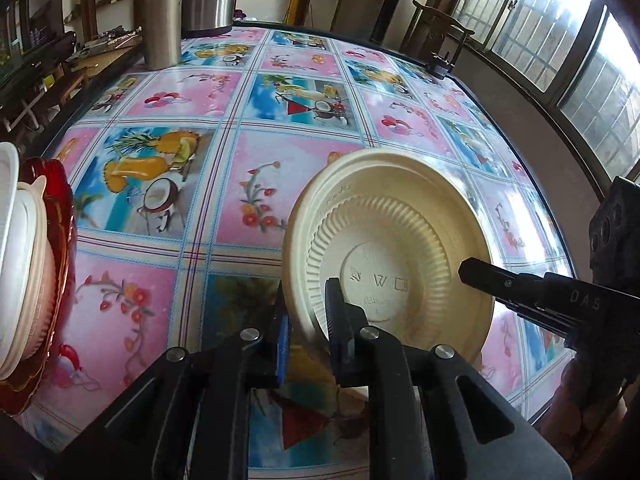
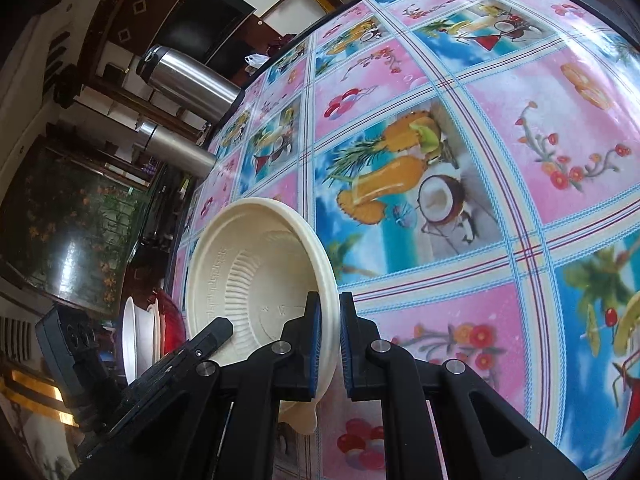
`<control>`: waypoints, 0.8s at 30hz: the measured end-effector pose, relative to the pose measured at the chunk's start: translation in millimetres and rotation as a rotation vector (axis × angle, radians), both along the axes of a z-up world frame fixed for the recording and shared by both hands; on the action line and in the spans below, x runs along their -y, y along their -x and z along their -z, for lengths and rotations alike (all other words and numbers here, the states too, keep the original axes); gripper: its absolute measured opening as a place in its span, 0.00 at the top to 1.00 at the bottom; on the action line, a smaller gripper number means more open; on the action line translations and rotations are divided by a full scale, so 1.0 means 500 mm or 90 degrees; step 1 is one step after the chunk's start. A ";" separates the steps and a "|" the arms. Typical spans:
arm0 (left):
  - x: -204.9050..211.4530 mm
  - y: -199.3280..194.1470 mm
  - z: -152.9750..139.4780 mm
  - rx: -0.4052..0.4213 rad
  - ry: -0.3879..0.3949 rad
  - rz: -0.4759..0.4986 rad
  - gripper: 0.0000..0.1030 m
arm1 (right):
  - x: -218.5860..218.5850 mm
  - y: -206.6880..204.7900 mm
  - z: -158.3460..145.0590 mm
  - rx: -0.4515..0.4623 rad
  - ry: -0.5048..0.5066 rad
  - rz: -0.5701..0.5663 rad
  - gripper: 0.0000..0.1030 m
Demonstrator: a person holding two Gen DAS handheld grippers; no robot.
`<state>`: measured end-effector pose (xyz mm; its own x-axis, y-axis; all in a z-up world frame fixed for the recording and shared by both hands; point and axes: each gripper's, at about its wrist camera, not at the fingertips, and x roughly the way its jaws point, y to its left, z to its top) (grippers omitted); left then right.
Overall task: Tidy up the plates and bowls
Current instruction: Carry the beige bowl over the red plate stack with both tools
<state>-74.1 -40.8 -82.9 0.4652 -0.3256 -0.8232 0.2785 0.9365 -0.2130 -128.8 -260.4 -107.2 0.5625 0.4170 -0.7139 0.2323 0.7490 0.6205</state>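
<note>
One cream bowl, gripped from both sides over the bench.
I had my left gripper point(image 1: 306, 312) and right gripper point(image 2: 330, 340) each pinching the rim of the ribbed cream bowl point(image 1: 400, 248), tilted above the patterned bench point(image 1: 248, 184); one red plate point(image 1: 60, 216) carried two white bowls point(image 1: 24, 264).

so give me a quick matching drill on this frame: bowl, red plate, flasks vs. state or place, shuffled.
1. bowl
2. red plate
3. flasks

A. steel, upright, far end of table
B. cream, tilted, clamped at the rim
C. under white dishes, left side of left wrist view

Pairs: 1-B, 2-C, 3-A
</note>
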 end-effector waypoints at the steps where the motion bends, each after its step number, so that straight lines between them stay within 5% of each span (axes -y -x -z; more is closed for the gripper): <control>1: -0.006 0.004 0.000 0.003 -0.001 -0.002 0.86 | -0.007 -0.002 0.000 0.001 0.001 -0.003 0.91; 24: -0.062 0.042 0.010 0.024 -0.016 -0.006 0.83 | -0.106 -0.005 0.014 -0.013 0.037 -0.054 0.91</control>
